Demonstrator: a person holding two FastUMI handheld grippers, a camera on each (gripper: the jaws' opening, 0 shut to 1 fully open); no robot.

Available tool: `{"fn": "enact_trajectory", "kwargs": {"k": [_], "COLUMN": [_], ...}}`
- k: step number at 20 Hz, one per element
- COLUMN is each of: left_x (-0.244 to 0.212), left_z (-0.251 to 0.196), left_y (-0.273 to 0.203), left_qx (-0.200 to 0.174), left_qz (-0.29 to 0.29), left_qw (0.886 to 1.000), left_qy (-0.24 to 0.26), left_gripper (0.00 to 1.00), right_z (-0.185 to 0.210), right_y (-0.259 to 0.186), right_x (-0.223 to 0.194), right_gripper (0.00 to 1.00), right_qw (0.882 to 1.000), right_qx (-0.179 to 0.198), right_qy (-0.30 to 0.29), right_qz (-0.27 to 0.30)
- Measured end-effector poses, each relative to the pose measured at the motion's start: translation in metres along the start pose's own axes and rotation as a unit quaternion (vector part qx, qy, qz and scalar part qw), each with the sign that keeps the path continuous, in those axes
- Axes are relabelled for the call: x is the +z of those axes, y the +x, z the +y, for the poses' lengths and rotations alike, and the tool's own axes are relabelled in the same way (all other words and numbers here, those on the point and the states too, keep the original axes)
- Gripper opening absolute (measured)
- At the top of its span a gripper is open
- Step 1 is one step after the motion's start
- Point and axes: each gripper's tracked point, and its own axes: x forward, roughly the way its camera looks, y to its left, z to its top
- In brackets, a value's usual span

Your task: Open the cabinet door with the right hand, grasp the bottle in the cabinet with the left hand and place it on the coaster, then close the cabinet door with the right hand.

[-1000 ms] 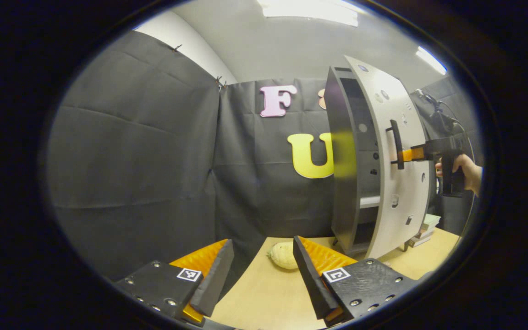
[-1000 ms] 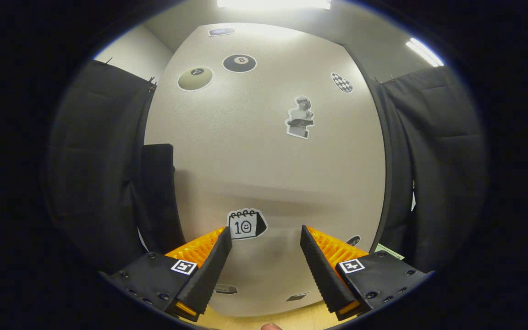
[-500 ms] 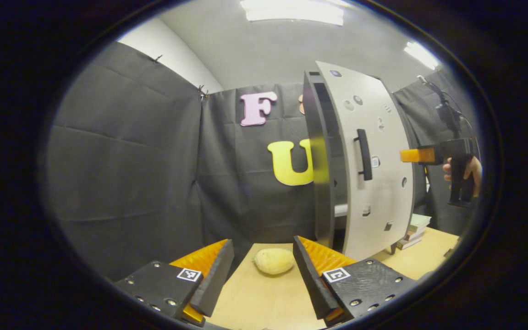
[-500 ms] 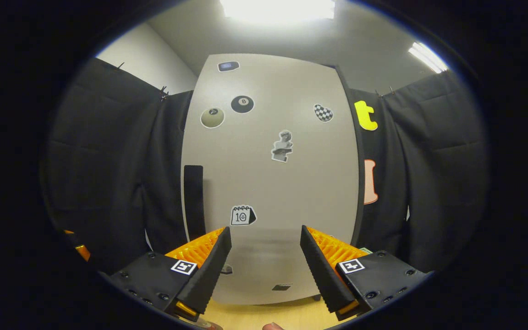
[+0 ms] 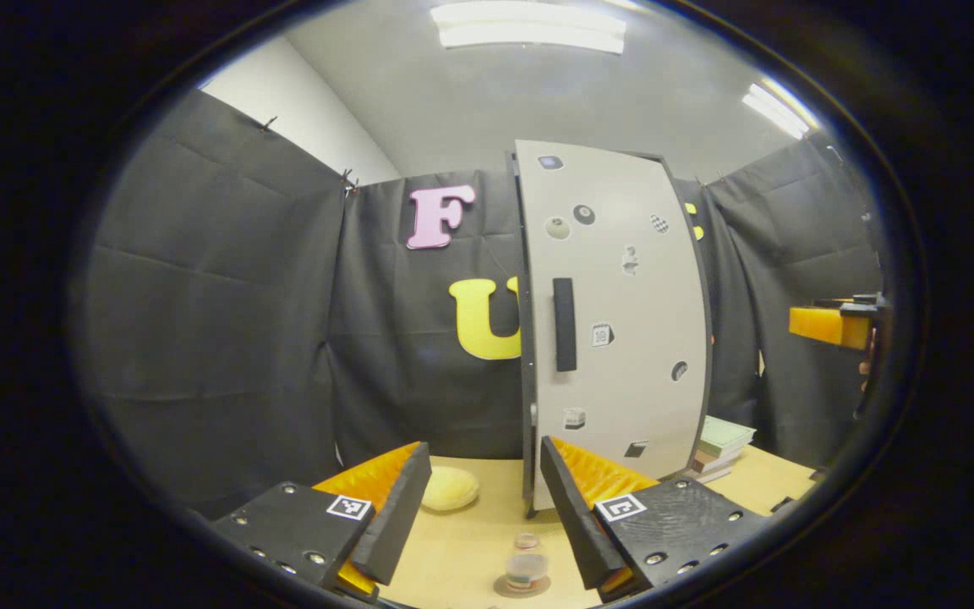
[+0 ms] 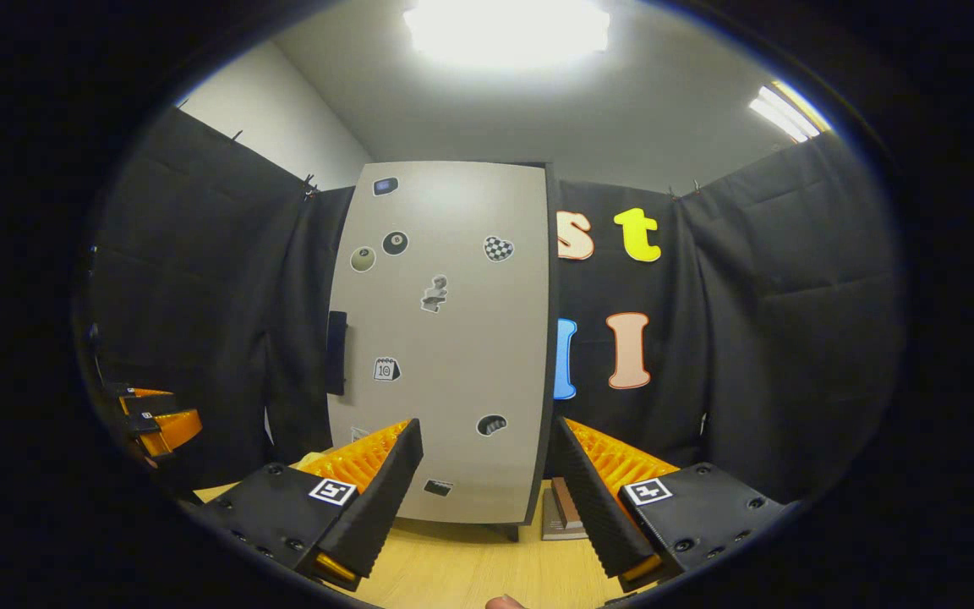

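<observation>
With the bottle (image 5: 526, 566) already sitting on the coaster (image 5: 522, 585) at the near edge of the desk (image 5: 470, 550), between the spread fingers of the left tool (image 5: 477, 499), a careless sweep is risking toppling it. Both tools are standing open and holding nothing; the right tool (image 6: 489, 486) is hanging clear of the cabinet door (image 6: 453, 338), which is looking closed. Just behind, a pale round fruit (image 5: 450, 489) is lying near the cabinet's foot, and beyond, 1 stack of books (image 5: 719, 444) is resting beside it. Nothing is blocking either tool's retreat.
</observation>
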Motion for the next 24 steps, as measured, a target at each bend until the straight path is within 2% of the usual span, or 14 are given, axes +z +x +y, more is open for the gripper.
{"fn": "enact_trajectory", "kwargs": {"k": [2, 5, 8, 10, 17, 20, 21, 22, 24], "left_x": [0.011, 0.024, 0.037, 0.042, 0.042, 0.043, 0.050, 0.051, 0.050], "left_z": [-0.014, -0.020, -0.014, 0.000, 0.050, 0.062, 0.071, 0.073, 0.075], "left_y": [-0.008, -0.019, -0.024, -0.027, -0.026, -0.026, -0.031, -0.032, -0.033], "left_qx": [-0.003, 0.000, 0.002, 0.012, 0.048, 0.055, 0.056, 0.056, 0.055], "left_qz": [-0.006, -0.010, -0.022, -0.025, -0.024, -0.024, -0.023, -0.022, -0.017], "left_qw": [1.000, 1.000, 0.999, 0.999, 0.998, 0.998, 0.998, 0.998, 0.998], "left_qy": [0.007, 0.020, 0.033, 0.036, 0.022, 0.020, 0.019, 0.018, 0.017], "left_gripper": [0.78, 0.78, 0.78, 0.78, 0.78, 0.78, 0.78, 0.78, 0.81], "right_z": [-0.022, -0.059, -0.091, -0.104, -0.110, -0.102, -0.099, -0.098, -0.096], "right_y": [-0.015, -0.034, -0.050, -0.060, -0.073, -0.073, -0.074, -0.075, -0.076], "right_x": [-0.007, -0.017, -0.020, -0.024, -0.004, -0.004, -0.004, -0.004, -0.003], "right_gripper": [0.99, 0.96, 0.99, 0.96, 0.99, 0.99, 0.96, 0.99, 0.99], "right_qw": [1.000, 0.999, 0.998, 0.997, 0.997, 0.997, 0.997, 0.997, 0.998], "right_qx": [0.000, -0.029, -0.058, -0.075, -0.083, -0.074, -0.072, -0.070, -0.069], "right_qy": [0.011, 0.020, 0.020, 0.019, 0.008, 0.005, 0.004, 0.002, 0.000], "right_qz": [0.002, 0.014, 0.014, 0.021, 0.001, 0.004, 0.005, 0.006, 0.006]}}
